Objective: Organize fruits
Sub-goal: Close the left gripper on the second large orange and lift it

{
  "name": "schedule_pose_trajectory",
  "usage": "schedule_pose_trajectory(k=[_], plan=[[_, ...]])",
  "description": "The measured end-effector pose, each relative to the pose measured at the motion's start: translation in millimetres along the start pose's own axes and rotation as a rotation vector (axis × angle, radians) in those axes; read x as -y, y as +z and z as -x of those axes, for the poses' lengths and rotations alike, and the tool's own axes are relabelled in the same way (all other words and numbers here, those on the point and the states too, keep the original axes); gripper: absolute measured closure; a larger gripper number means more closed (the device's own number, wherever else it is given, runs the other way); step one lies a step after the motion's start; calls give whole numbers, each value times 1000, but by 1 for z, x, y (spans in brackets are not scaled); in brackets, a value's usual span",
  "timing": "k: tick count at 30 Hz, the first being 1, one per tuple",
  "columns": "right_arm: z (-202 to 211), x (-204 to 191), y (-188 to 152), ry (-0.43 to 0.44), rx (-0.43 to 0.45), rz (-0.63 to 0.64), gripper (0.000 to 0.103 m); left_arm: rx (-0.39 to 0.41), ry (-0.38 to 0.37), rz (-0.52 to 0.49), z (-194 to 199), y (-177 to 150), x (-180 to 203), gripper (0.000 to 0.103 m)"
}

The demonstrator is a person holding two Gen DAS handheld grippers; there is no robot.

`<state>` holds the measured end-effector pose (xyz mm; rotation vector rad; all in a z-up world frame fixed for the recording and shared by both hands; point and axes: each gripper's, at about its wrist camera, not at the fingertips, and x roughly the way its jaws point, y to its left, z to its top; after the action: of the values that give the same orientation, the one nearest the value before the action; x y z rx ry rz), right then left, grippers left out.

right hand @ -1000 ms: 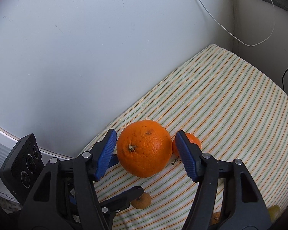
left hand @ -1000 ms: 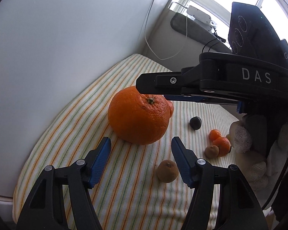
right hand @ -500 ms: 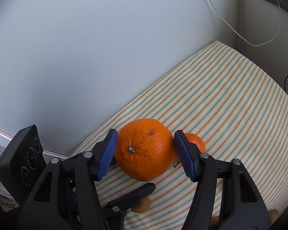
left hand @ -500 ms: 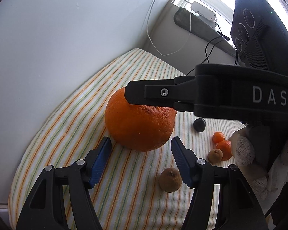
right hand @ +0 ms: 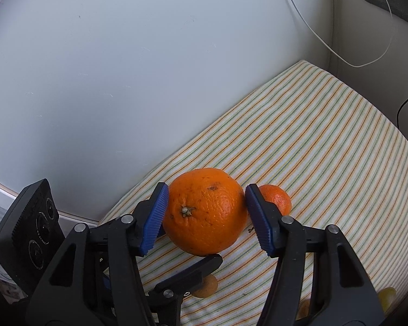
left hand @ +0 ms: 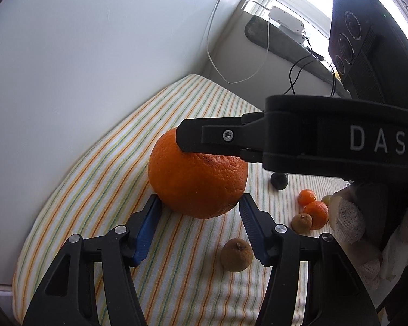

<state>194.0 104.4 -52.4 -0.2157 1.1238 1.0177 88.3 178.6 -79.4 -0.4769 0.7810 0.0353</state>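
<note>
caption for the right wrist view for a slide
Open right gripper straddling a large orange on striped cloth.

1. The white letters "DAS" stood on the black side of the right gripper (left hand: 204, 146), where it reached across the left wrist view.
2. No other text, number or sign could be read in the left wrist view.
3. Nothing legible showed in the right wrist view.
</note>
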Motion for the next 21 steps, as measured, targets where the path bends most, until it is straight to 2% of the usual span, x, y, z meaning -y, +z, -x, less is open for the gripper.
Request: schedule_pose_trajectory(k=[12,21], plan=[[34,-3,-12,-6,38,14,42,26,-16,-29,15,1,19,44],[76,-2,-36,-23,76,-5,42,32,-44,-69,26,-8,52,44]])
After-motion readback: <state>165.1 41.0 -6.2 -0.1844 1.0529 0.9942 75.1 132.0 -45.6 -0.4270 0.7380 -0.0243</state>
